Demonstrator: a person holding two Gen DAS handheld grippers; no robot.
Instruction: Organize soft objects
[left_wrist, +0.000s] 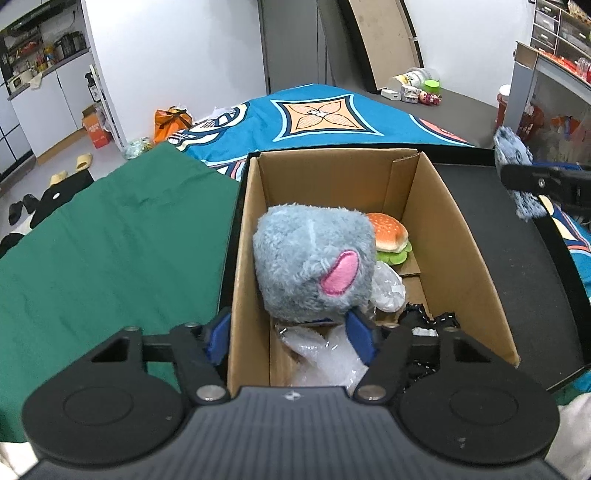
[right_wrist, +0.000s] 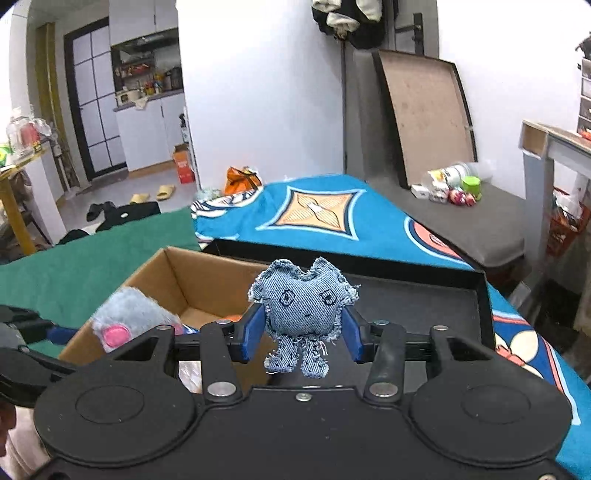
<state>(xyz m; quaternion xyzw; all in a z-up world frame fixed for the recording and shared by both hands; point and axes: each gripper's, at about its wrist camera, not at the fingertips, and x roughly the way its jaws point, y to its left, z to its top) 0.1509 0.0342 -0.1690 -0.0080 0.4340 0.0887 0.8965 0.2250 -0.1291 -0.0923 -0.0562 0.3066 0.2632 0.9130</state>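
1. I count two grippers, one in each of my hands. My left gripper (left_wrist: 291, 334) hangs over the near end of one cardboard box (left_wrist: 469, 236); my right gripper (right_wrist: 303, 334) is raised above one black tray (right_wrist: 424, 295).
2. My right gripper is clenched on one denim doll (right_wrist: 304, 306): both blue pads (right_wrist: 255, 332) press its sides, its two frayed legs dangle below them, and its two stitched eyes face my camera.
3. My left gripper's jaws are parted. One grey plush toy (left_wrist: 314, 266) with one pink ear sits in the box just ahead of them, but I cannot tell whether the pads (left_wrist: 360, 339) touch it (its underside hides the tips).
4. Also in the box I count one plush hamburger (left_wrist: 391, 236) at the far end, touching the grey toy's right side, clear crumpled plastic wrap (left_wrist: 325, 354) in two patches, and one black corded thing (left_wrist: 432, 321) in the near right corner, too hidden to name.
5. The box stands in the left part of the tray, and its left wall is beside one green cloth (left_wrist: 110, 251).
6. Beyond the tray lies one blue patterned blanket (left_wrist: 332, 114).
7. From the left camera, the denim doll shows at the far right edge, held clear above the tray.
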